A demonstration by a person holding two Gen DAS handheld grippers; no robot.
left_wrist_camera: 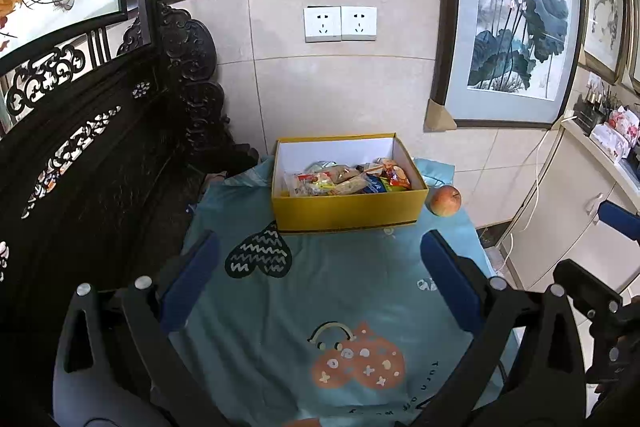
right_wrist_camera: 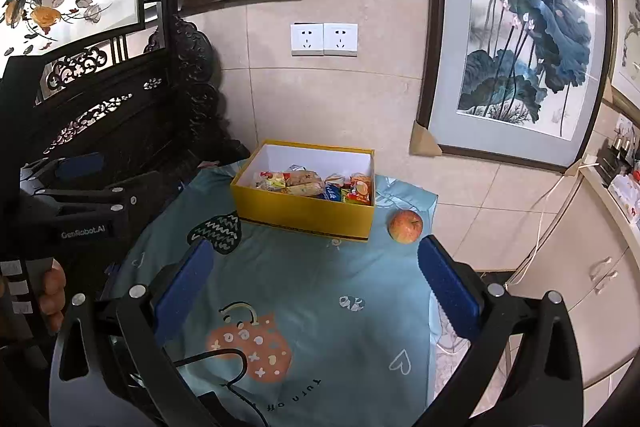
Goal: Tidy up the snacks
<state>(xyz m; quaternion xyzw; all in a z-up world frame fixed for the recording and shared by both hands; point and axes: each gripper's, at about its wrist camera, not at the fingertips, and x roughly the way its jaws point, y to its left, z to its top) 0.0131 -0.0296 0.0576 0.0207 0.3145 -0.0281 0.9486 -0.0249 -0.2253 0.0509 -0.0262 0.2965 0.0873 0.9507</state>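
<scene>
apple point(right_wrist_camera: 405, 225) is seen ahead-right of the right gripper point(right_wrist_camera: 316, 291), nearer it than the left gripper point(left_wrist_camera: 320, 283); both stand apart, empty.

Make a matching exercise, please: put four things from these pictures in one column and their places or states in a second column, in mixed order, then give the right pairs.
Column 1:
1. apple
2. snack packets
3. yellow box
4. left claw

Column 2:
A. open, holding nothing
B. lying inside the box
C. standing on the blue cloth, lid off
D. on the cloth beside the box, outside it

Pairs: 1-D, 2-B, 3-C, 4-A
</scene>
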